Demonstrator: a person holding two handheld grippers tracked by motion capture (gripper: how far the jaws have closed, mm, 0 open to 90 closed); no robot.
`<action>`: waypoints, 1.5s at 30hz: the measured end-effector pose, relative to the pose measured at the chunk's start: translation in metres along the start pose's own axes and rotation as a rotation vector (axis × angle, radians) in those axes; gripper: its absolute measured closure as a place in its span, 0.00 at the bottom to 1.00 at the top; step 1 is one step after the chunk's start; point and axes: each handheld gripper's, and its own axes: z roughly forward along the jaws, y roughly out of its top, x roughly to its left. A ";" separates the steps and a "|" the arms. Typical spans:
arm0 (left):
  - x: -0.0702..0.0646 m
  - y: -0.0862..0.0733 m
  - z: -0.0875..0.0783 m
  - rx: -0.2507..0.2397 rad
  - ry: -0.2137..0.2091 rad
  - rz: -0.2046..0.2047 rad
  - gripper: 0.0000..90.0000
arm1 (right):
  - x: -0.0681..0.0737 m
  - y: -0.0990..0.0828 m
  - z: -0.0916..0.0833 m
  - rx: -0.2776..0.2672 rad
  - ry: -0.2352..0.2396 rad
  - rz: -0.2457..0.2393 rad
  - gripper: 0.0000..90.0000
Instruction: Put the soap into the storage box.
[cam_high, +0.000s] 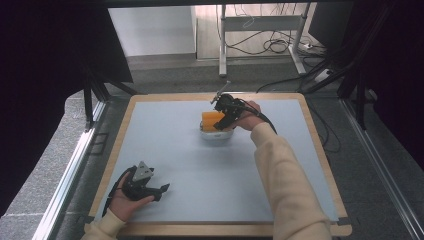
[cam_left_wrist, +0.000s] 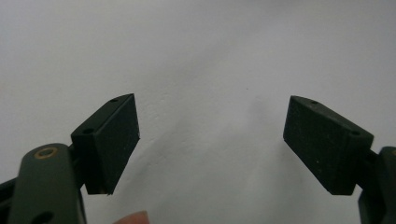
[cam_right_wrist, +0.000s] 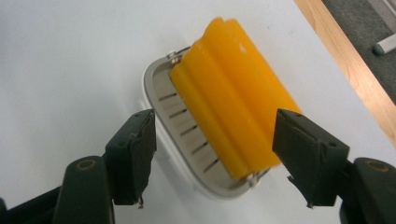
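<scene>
No text, label, brand, number or sign can be read in any of the views.
</scene>
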 end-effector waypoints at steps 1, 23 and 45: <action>0.000 0.000 0.000 -0.002 0.002 -0.003 0.21 | 0.003 -0.008 -0.006 -0.019 0.000 0.018 0.33; 0.001 -0.002 -0.001 -0.009 0.024 -0.025 0.21 | 0.070 -0.121 -0.042 -0.187 -0.022 0.196 0.30; 0.005 -0.001 -0.003 -0.025 0.025 -0.032 0.21 | 0.101 -0.170 -0.023 -0.189 -0.049 0.226 0.27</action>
